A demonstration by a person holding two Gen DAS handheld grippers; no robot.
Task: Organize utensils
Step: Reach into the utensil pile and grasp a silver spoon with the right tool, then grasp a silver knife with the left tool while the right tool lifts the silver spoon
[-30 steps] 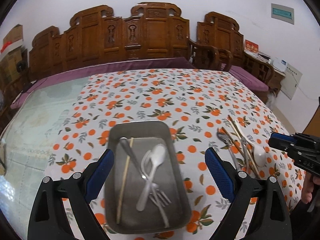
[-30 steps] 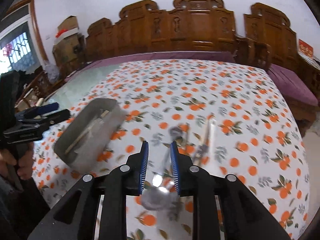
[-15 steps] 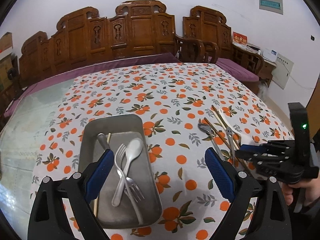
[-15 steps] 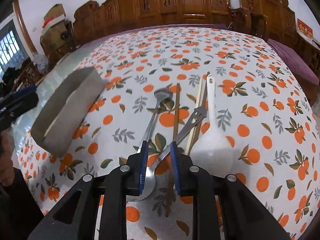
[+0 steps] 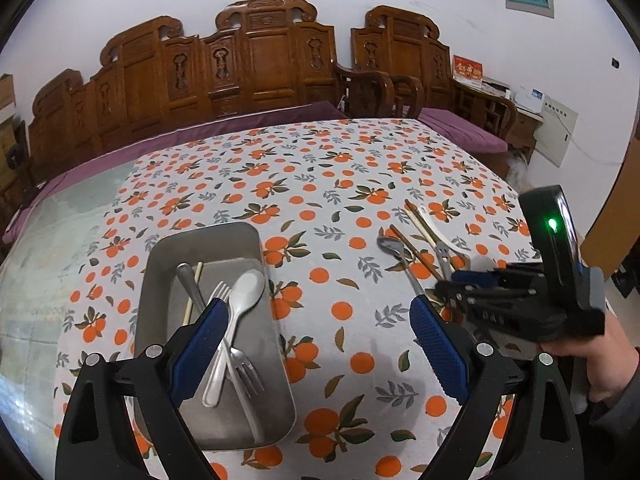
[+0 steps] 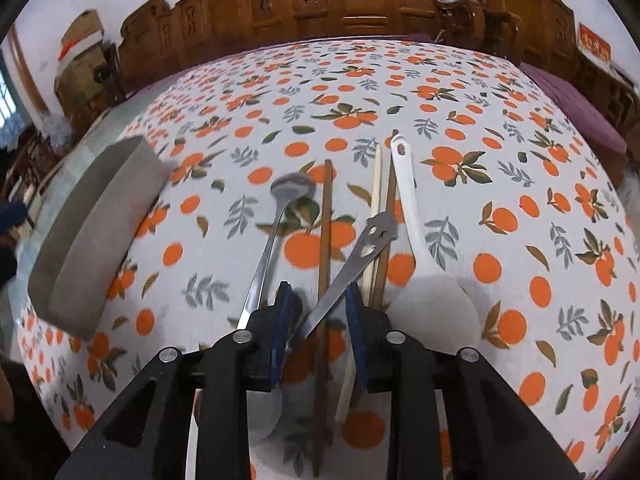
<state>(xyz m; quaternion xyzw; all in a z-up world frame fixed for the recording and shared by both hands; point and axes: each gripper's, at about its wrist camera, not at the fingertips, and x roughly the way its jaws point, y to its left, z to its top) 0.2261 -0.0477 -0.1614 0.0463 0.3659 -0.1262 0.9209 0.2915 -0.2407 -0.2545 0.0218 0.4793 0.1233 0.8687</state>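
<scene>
**Right gripper lowered over loose utensils beside a metal tray**

A table covered in an orange-print cloth (image 6: 500, 128) is shown. The right gripper (image 6: 316, 312) is poised low over a cluster of loose utensils, its jaws partly apart and opening; a flat metal handle (image 6: 360, 256) lies between them, not yet pinched. Beside it lie a steel spoon (image 6: 276, 216), brown chopsticks (image 6: 326, 220) and a white ladle (image 6: 416, 248).

The left gripper (image 5: 320, 344) is held wide open and empty above the grey tray (image 5: 160, 248), where a spoon and forks already rest.

The handle alone should be straddled, clear of the chopsticks, before the jaws are closed.

No writing can be read; a red wall card is too small to make out.
</scene>
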